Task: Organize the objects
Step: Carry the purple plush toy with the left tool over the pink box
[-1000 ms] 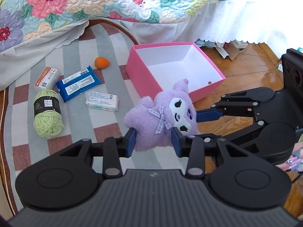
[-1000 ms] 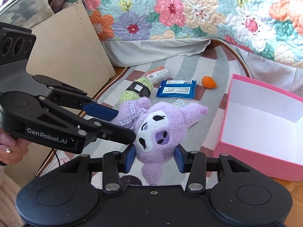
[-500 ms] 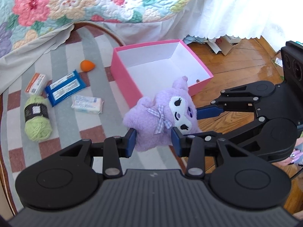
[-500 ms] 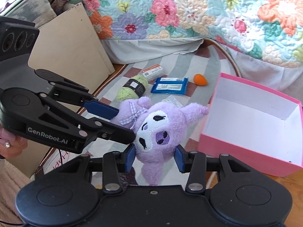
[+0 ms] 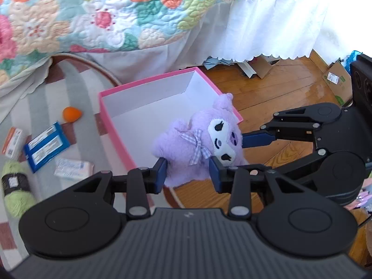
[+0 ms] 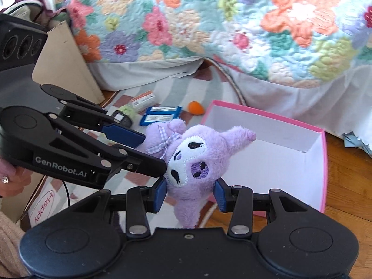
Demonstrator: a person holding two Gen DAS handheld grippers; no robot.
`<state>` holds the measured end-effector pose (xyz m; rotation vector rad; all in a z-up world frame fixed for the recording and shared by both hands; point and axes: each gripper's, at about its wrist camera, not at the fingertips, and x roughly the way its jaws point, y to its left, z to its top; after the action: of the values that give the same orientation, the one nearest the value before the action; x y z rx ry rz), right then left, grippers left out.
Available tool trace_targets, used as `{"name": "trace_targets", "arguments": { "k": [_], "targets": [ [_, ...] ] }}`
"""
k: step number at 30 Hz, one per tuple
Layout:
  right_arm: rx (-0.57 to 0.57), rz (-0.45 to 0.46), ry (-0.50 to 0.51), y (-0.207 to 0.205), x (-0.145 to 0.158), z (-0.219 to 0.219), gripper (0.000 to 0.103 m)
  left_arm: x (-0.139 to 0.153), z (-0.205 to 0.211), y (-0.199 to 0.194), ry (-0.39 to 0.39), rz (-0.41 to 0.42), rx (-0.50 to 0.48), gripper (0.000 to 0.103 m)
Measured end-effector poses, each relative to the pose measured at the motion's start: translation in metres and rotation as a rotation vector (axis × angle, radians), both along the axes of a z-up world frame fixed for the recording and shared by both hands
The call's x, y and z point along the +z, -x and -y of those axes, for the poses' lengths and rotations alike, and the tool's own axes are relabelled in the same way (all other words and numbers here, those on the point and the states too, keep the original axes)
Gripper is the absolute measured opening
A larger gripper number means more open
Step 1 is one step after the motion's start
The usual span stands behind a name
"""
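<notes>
A purple plush toy [image 5: 197, 139] with a white face and a checked bow hangs in the air, held from two sides. My left gripper [image 5: 187, 171] is shut on its body, and my right gripper [image 6: 189, 191] is shut on its head [image 6: 193, 162]. The toy hovers over the near corner of an open pink box [image 5: 109, 121] with a white inside [image 6: 279, 153], which stands partly on the rug and partly on the wood floor. In the left wrist view the right gripper [image 5: 234, 150] reaches in from the right. In the right wrist view the left gripper [image 6: 152, 150] comes in from the left.
On the striped rug [image 5: 46, 97] lie an orange egg-shaped sponge [image 5: 71, 114], a blue packet [image 5: 46, 146], a white tissue pack [image 5: 74, 167], a small orange-and-white box [image 5: 12, 141] and green yarn [image 5: 15, 190]. A bed with a floral quilt [image 6: 232, 23] rises behind. Cardboard [image 6: 62, 62] stands at the left.
Both grippers have carried the plush toy sideways off the rug toward the pink box and a little upward. The box now lies right under and behind the toy.
</notes>
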<state>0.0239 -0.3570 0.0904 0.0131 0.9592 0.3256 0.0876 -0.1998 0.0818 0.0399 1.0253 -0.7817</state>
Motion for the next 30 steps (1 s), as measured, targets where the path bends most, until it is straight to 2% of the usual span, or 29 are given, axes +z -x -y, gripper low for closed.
{"name": "trace_targets", "arguments": {
  "k": [8,10,13,19,27,30],
  "targets": [
    [-0.006,-0.005,0.037,-0.042,-0.023,0.044,0.049,-0.024,0.054,-0.047,-0.027,-0.011,0.015,0.037],
    [-0.022,-0.009,0.017,-0.055,-0.033,0.058,0.048,-0.033,0.066,-0.061,-0.029,-0.019,0.038,0.037],
    [-0.106,-0.025,-0.043,-0.071,-0.048,0.082,0.048,-0.045,0.081,-0.082,-0.002,-0.022,0.061,0.037],
    [-0.144,-0.059,-0.046,-0.103,-0.083,0.107,0.048,-0.078,0.111,-0.12,-0.03,-0.066,0.071,0.037],
    [-0.132,-0.131,0.017,-0.14,-0.122,0.122,0.048,-0.135,0.119,-0.162,0.028,-0.205,0.135,0.037],
    [-0.122,-0.149,0.05,-0.149,-0.134,0.122,0.048,-0.149,0.124,-0.168,0.028,-0.221,0.144,0.037]
  ]
}}
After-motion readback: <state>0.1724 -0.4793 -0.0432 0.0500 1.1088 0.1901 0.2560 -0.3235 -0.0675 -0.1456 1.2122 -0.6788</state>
